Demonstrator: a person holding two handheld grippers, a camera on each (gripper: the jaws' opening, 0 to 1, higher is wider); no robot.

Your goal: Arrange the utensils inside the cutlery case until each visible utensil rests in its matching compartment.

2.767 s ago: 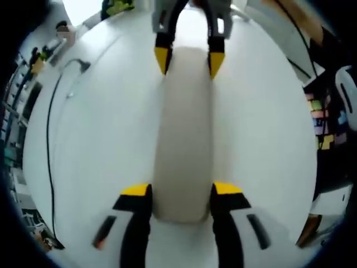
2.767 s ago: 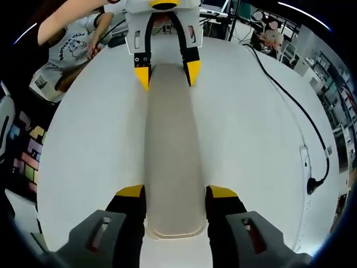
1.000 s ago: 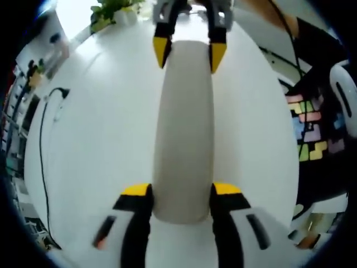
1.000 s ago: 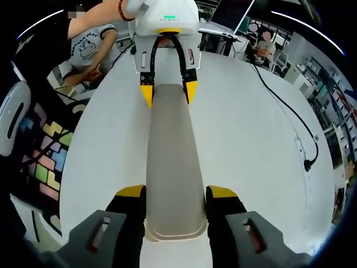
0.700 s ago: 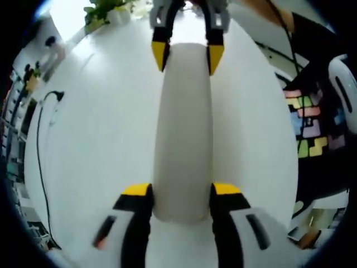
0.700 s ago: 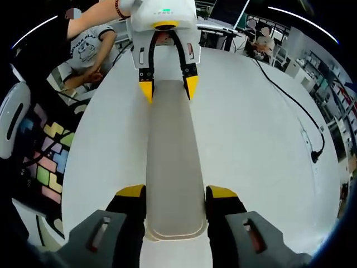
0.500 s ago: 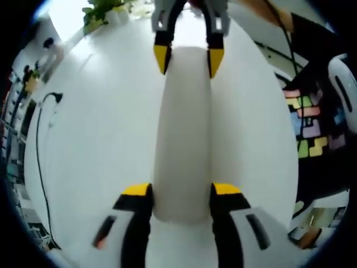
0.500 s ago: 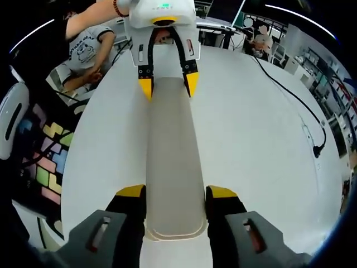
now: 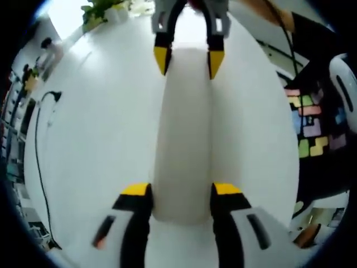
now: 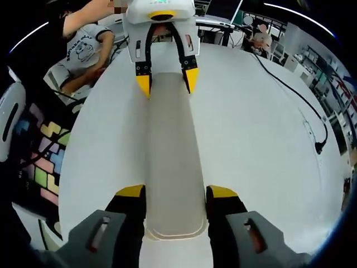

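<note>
A long beige cutlery case [image 9: 183, 134] lies lengthwise between my two grippers, above a white table [image 9: 95, 128]; its closed smooth side faces the cameras and no utensils show. My left gripper [image 9: 181, 190] is shut on the near end in the left gripper view, and the right gripper [image 9: 188, 60] clamps the far end. In the right gripper view the same case [image 10: 173, 151] runs from my right gripper [image 10: 175, 192], shut on its near rim, up to the left gripper [image 10: 167, 78] at the far end.
A black cable [image 9: 38, 139] runs along the table's left side, and shows as a cable [image 10: 290, 89] with a plug at the right. A potted plant [image 9: 103, 10] stands at the far edge. A seated person [image 10: 83, 47] is beyond the table. Coloured floor tiles [image 9: 309, 128] lie beside it.
Both grippers keep their hold on the case's ends. The table and room have shifted behind the case since 2.8 s ago, more floor showing now; over the last second almost nothing moved.
</note>
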